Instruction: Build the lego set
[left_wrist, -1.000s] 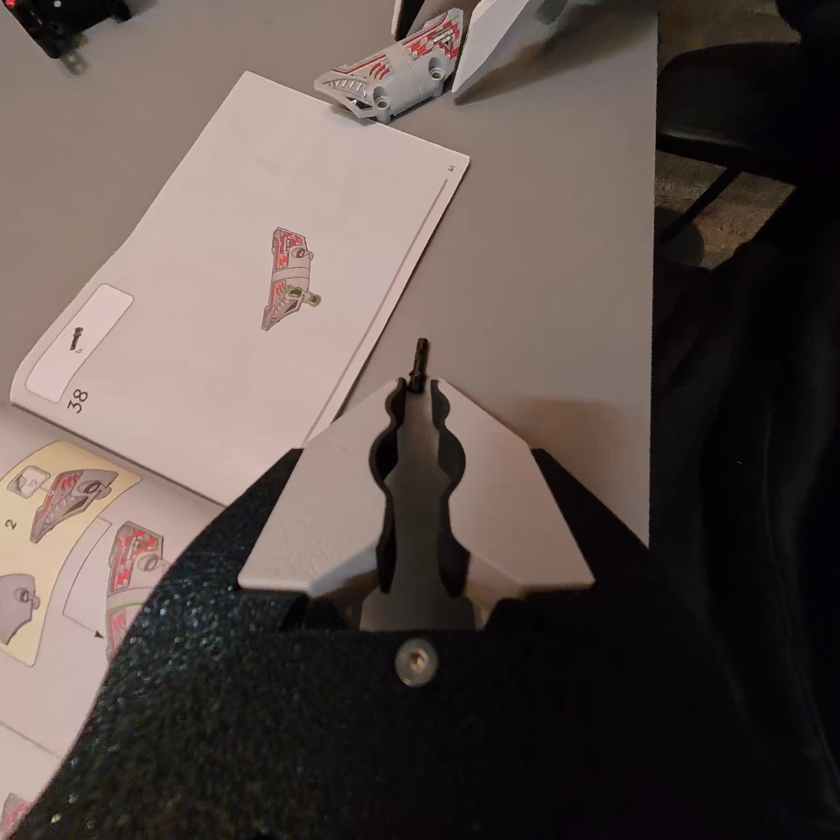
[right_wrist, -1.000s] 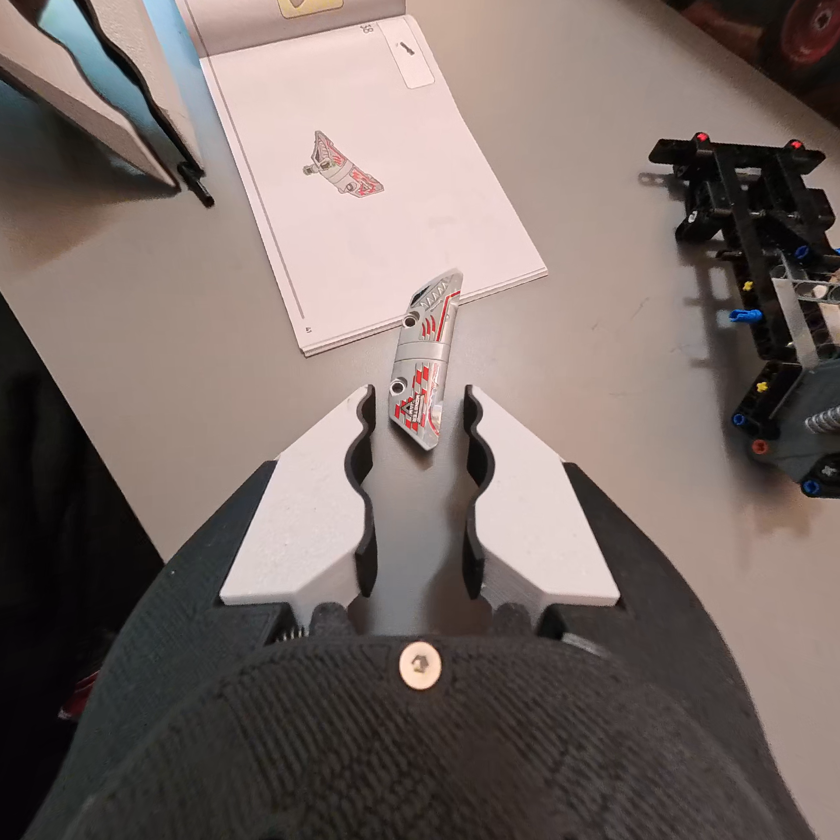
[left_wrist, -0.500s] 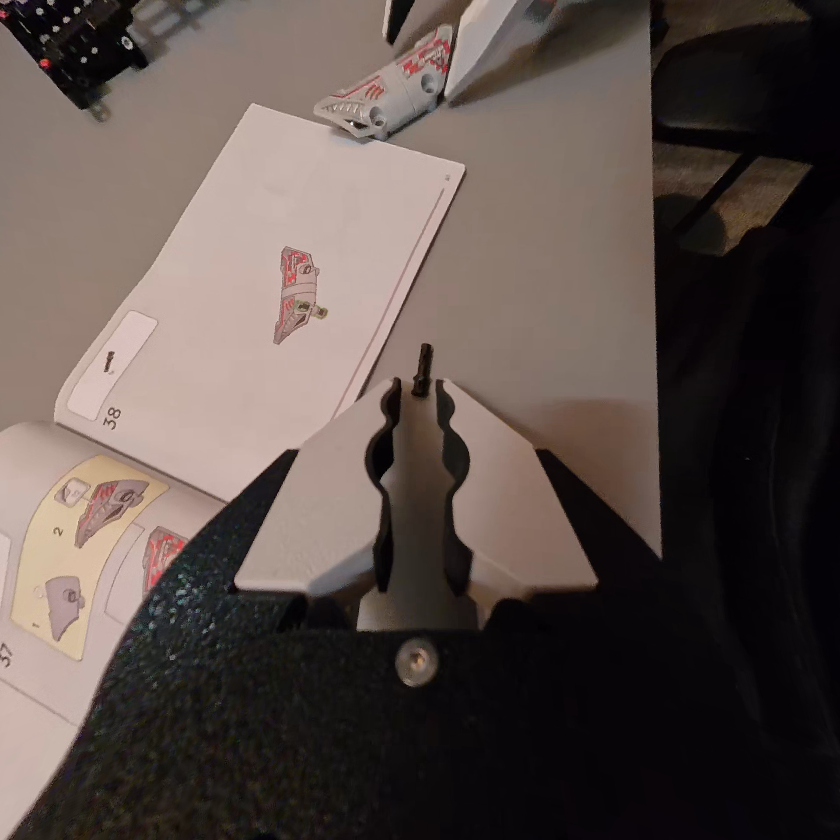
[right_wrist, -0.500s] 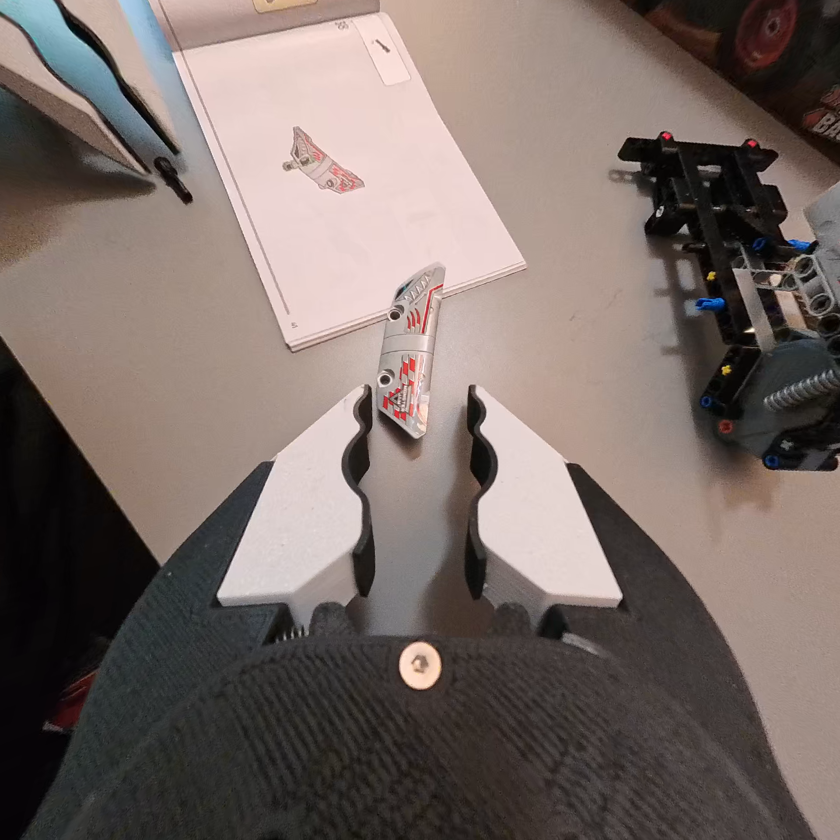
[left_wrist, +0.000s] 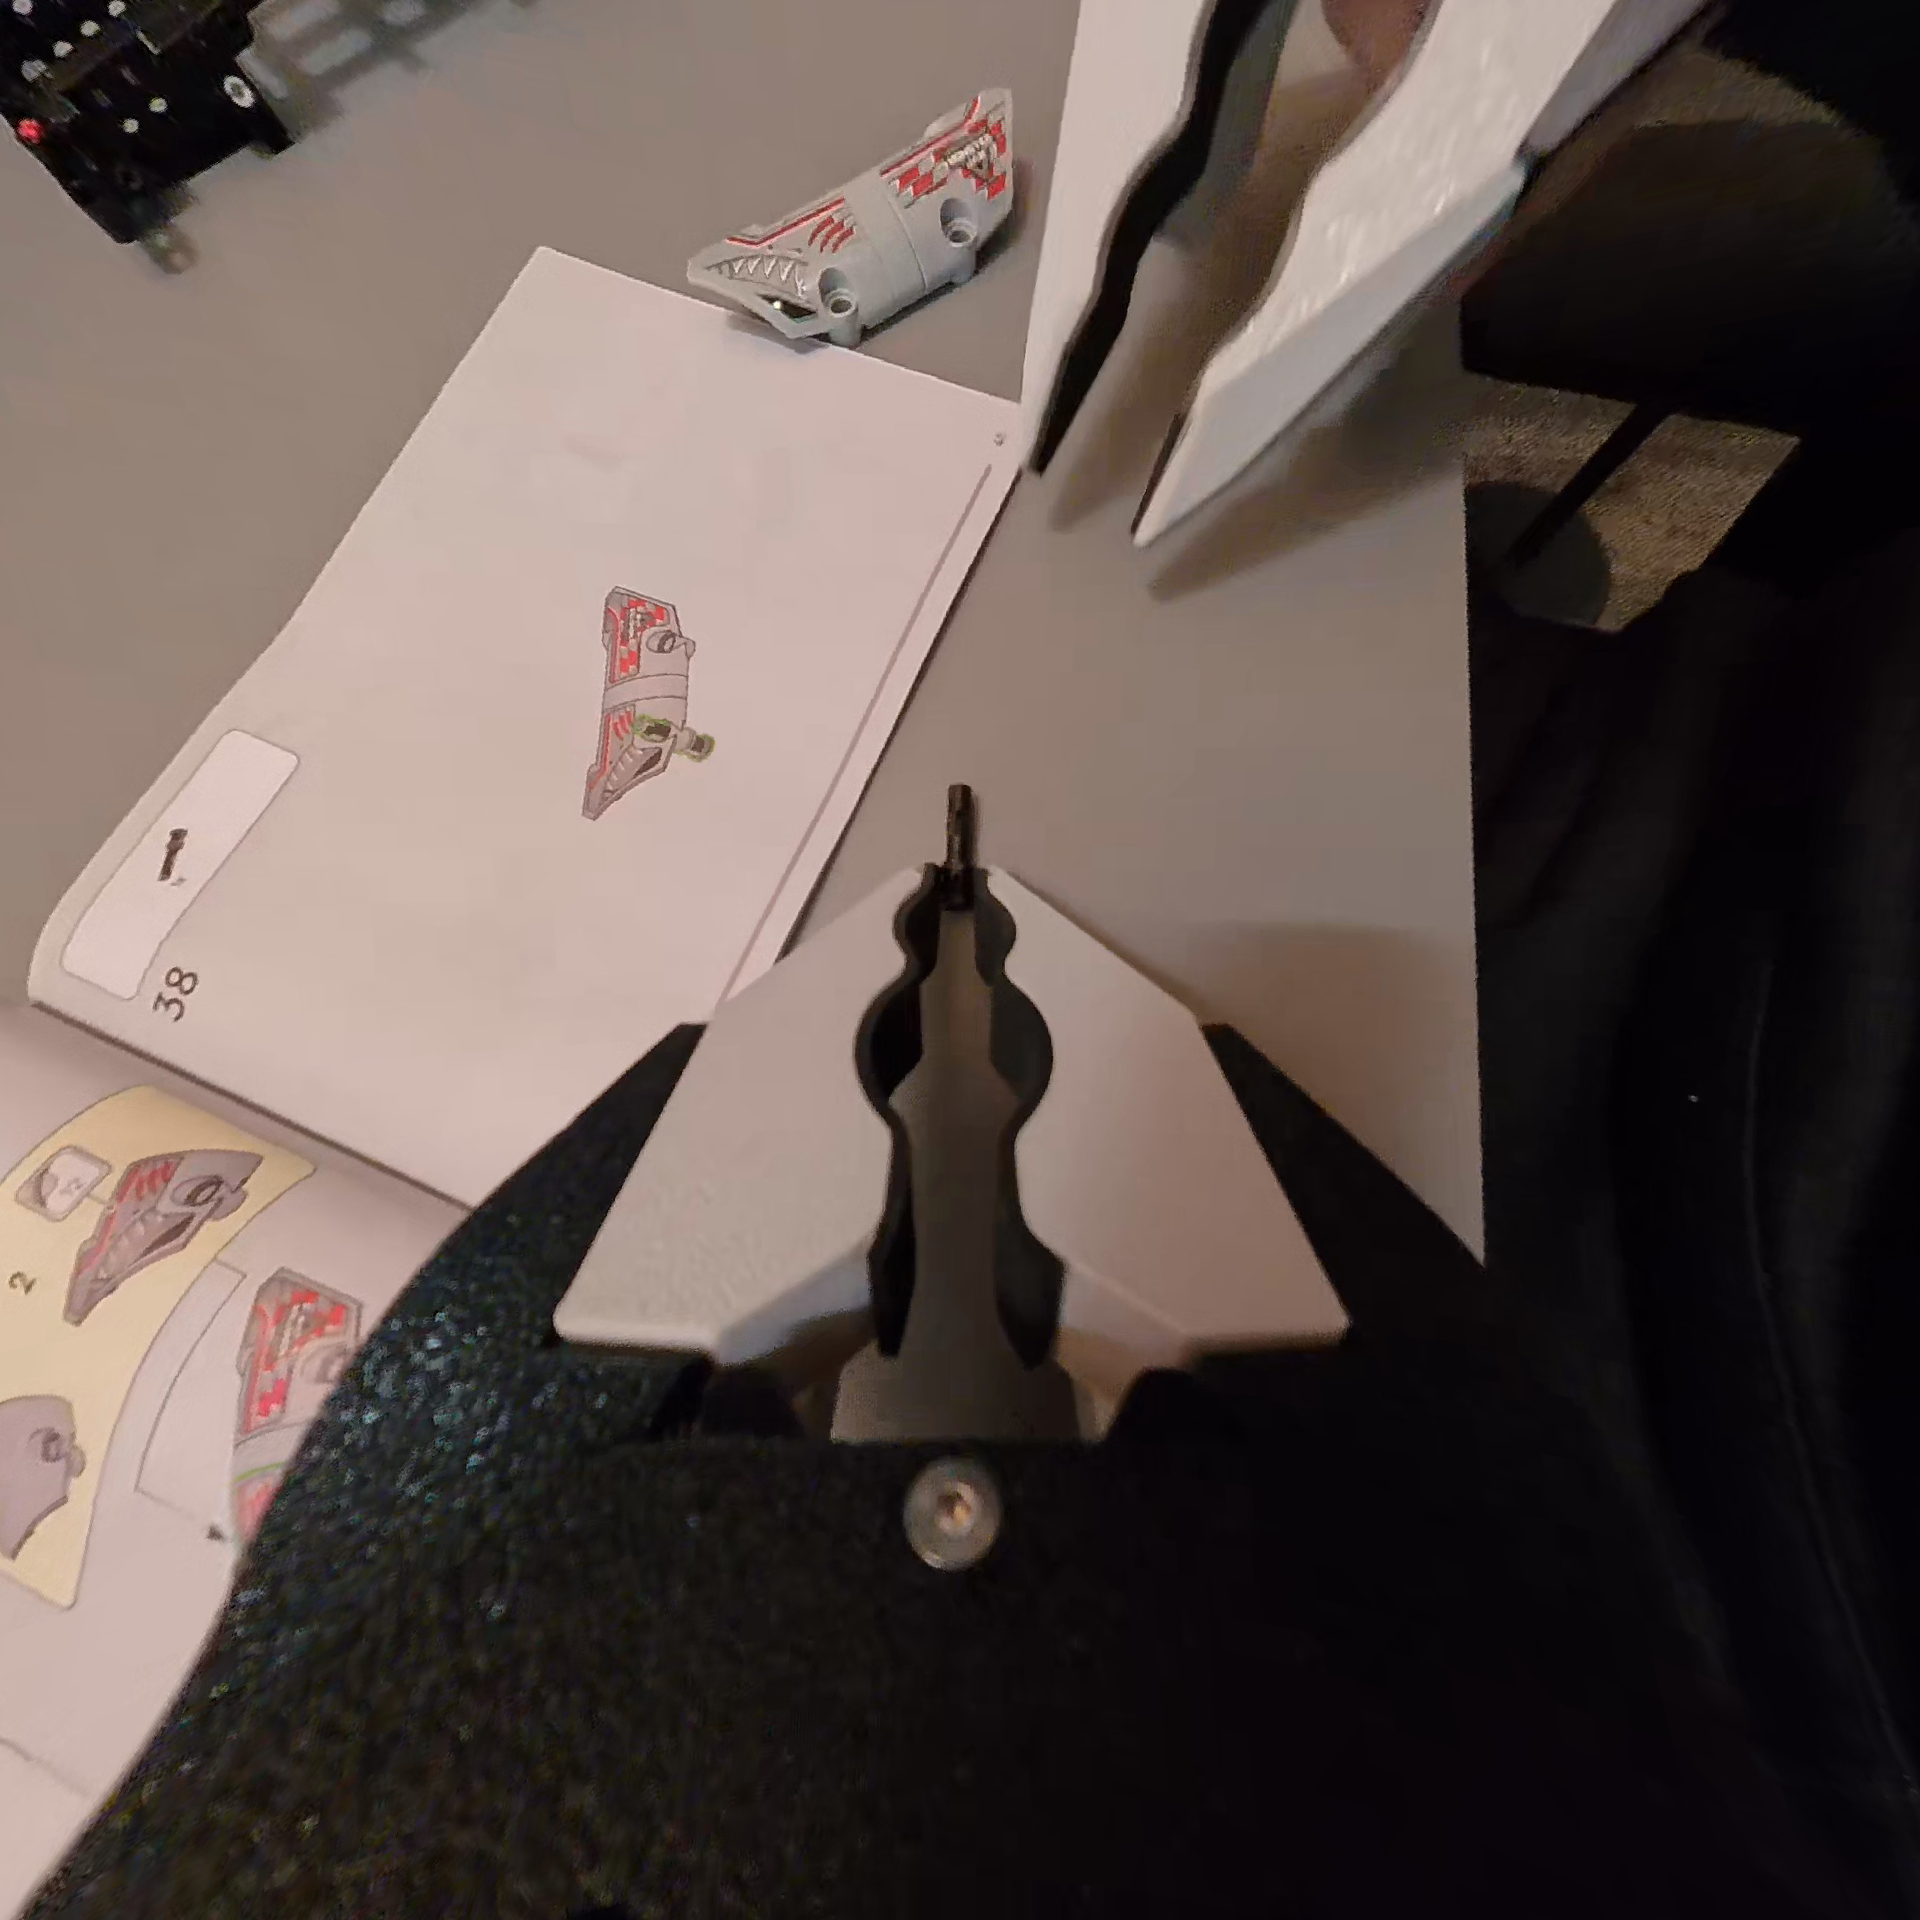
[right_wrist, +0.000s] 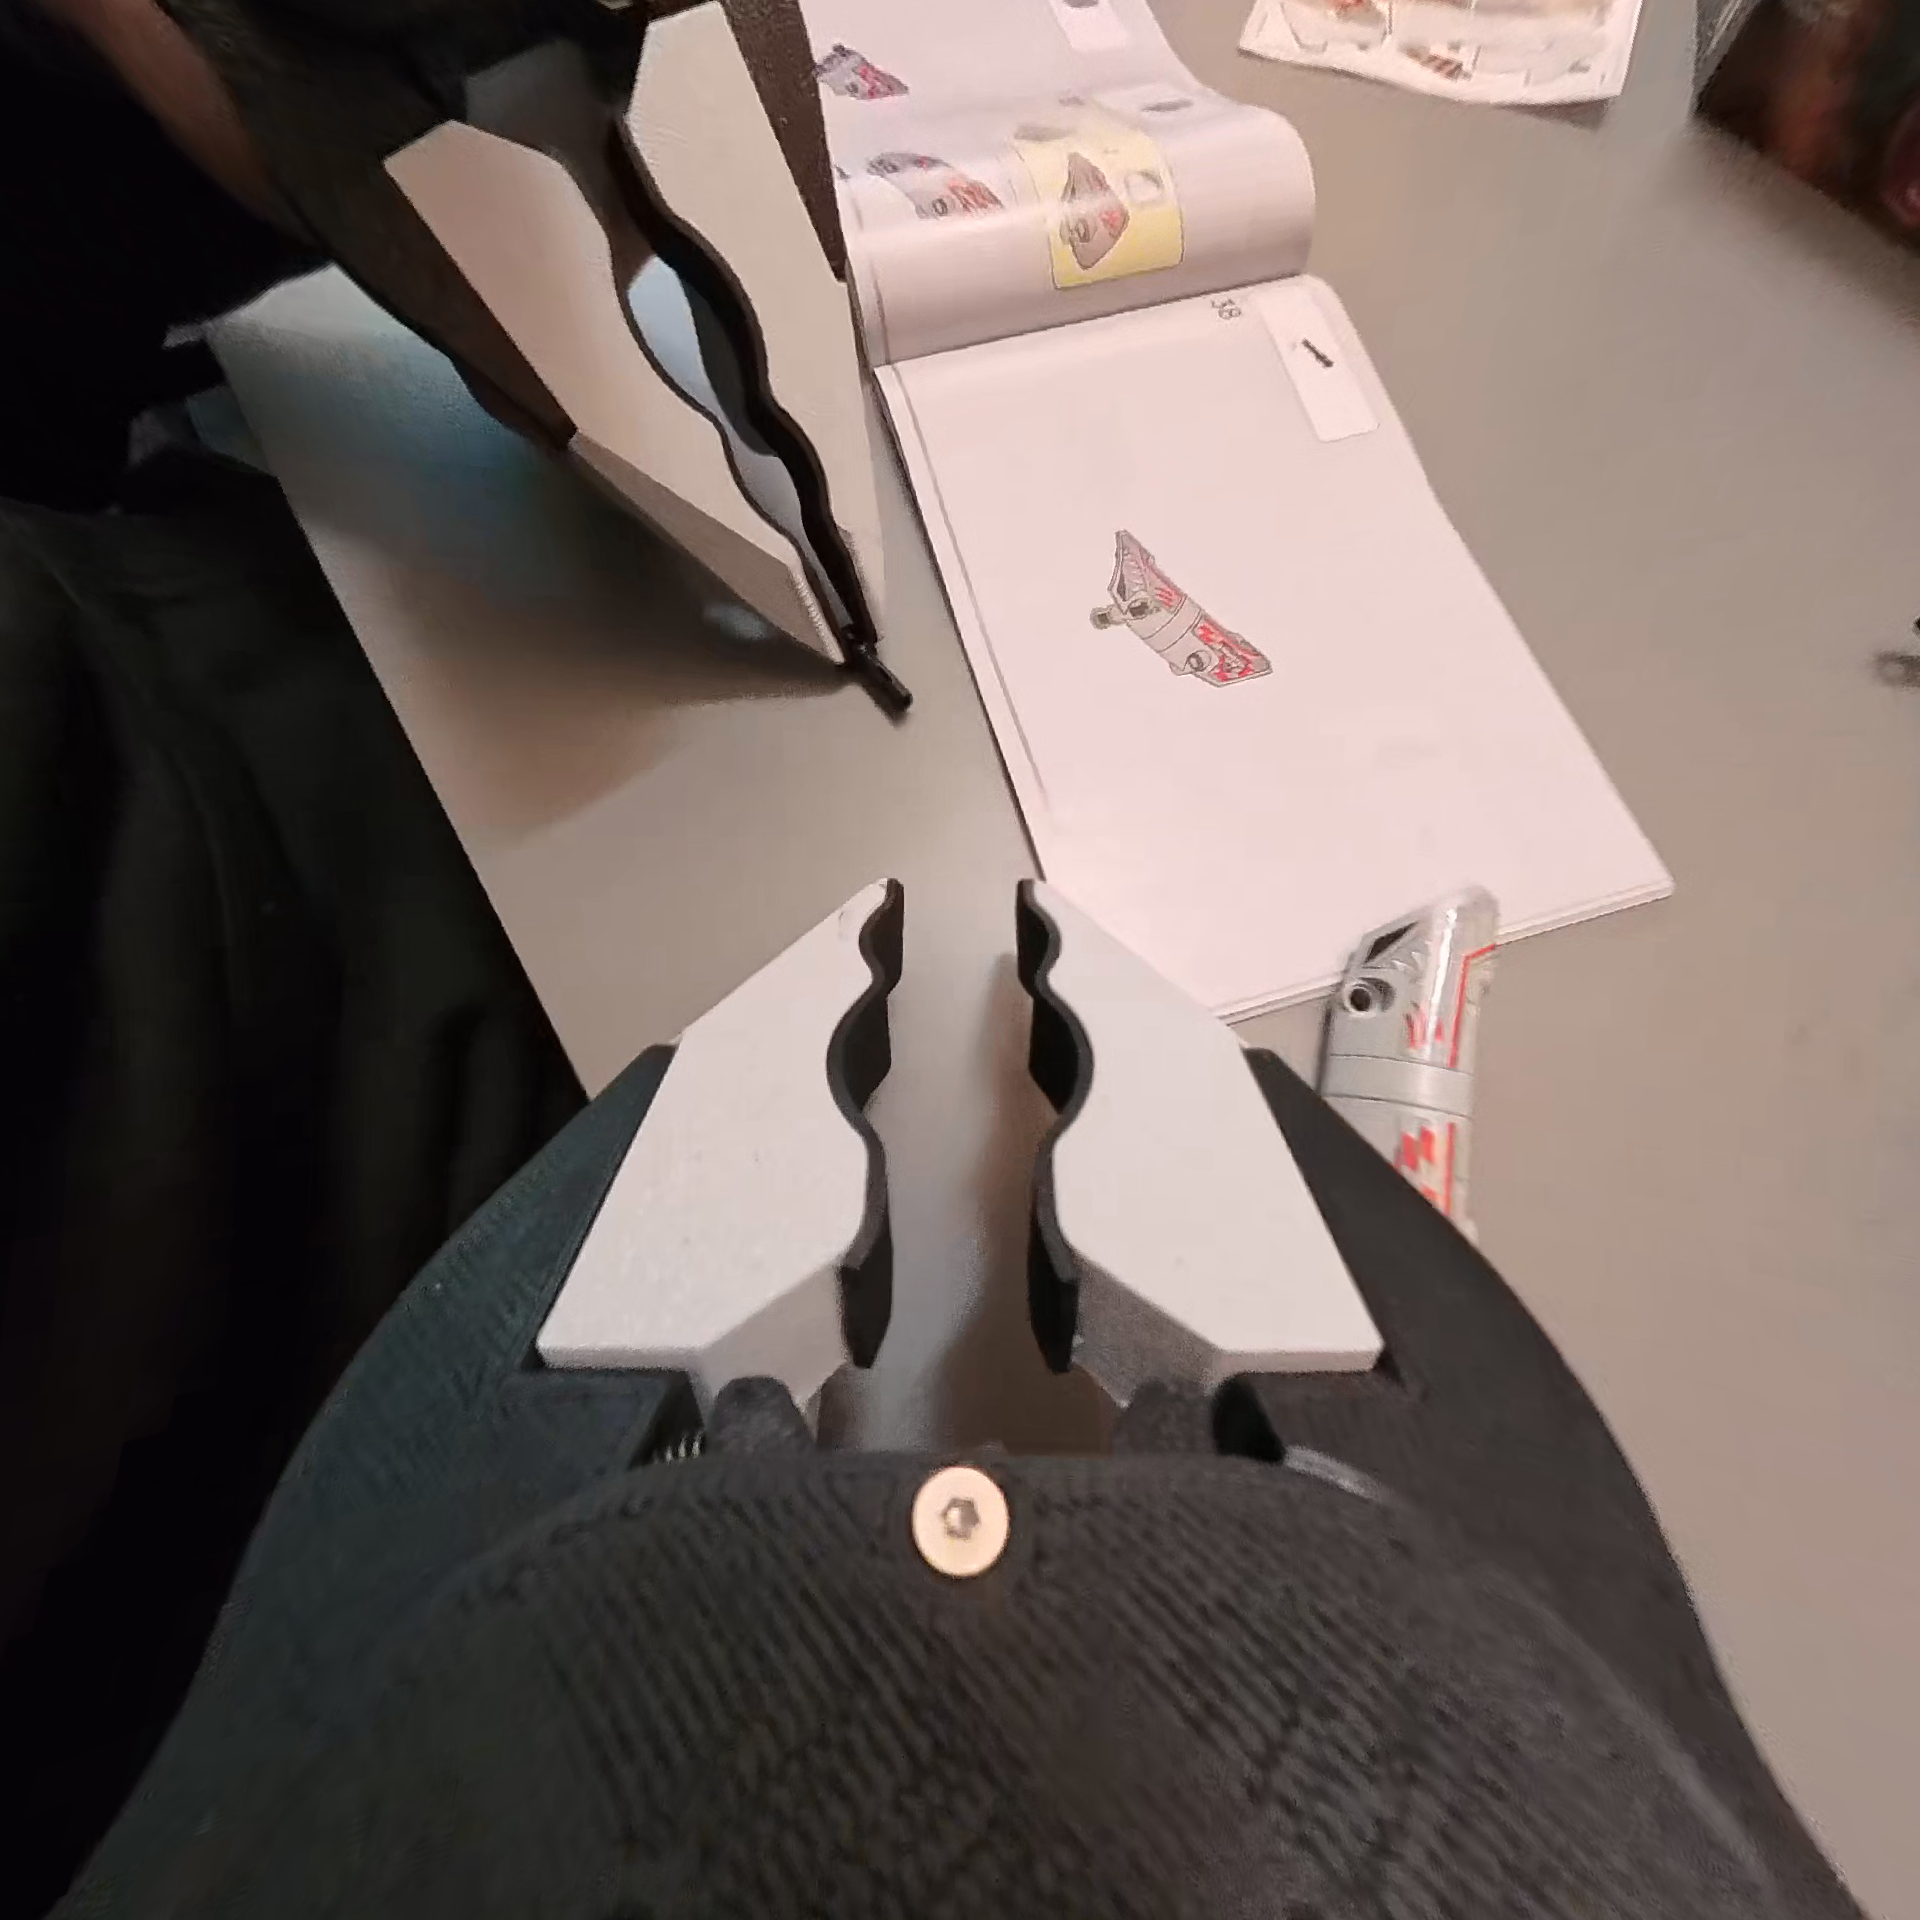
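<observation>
Left gripper (left_wrist: 958, 878) pinches a black pin (left_wrist: 957, 821) — right gripper (right_wrist: 958, 899) gapes empty beside the grey panel (right_wrist: 1423, 1039).

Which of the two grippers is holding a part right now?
The left gripper: its fingertips pinch a small black pin that sticks out past them. The right gripper stands open with nothing between its fingers, beside the grey shark-printed panel.
</observation>
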